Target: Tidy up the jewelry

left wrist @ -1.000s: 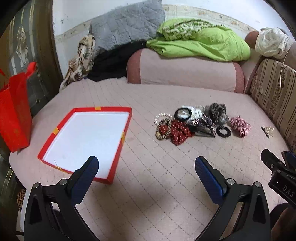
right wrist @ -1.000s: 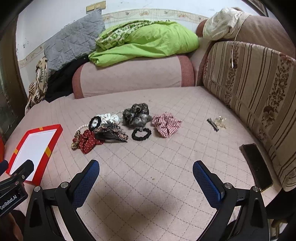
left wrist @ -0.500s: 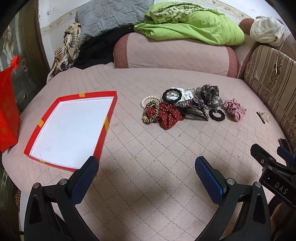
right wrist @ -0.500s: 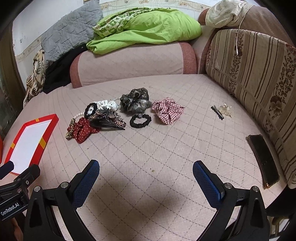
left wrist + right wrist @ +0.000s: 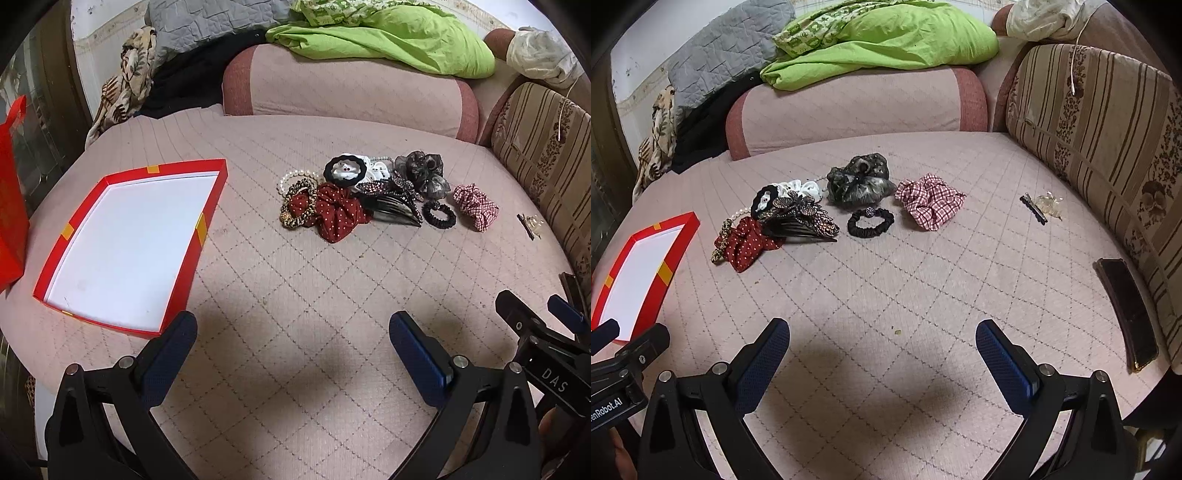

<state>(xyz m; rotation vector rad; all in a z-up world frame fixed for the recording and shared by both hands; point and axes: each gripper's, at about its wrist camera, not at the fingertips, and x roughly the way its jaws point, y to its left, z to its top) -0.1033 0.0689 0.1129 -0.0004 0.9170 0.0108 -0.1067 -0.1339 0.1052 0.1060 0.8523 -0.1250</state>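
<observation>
— Where's the jewelry?
— A heap of scrunchies (image 5: 341,216) mid-bed, red tray (image 5: 201,236) at the left edge, a phone (image 5: 1126,306) by the right-hand cushion.
— Anything blocking?
— No; left tongs (image 5: 291,332) and right tongs (image 5: 882,338) gape wide, holding nothing.

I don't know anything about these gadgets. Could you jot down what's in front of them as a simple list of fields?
Surface: quilted pink cover
Container: red box, white inside, nothing in it
Main pile: scrunchies, a bead bracelet and a dark hair comb, heaped beside the box
Lying apart: black hair tie, checked scrunchie, small clips
Also there: dark phone near the striped cushion
Left gripper: open, holding nothing
Right gripper: open, holding nothing
</observation>
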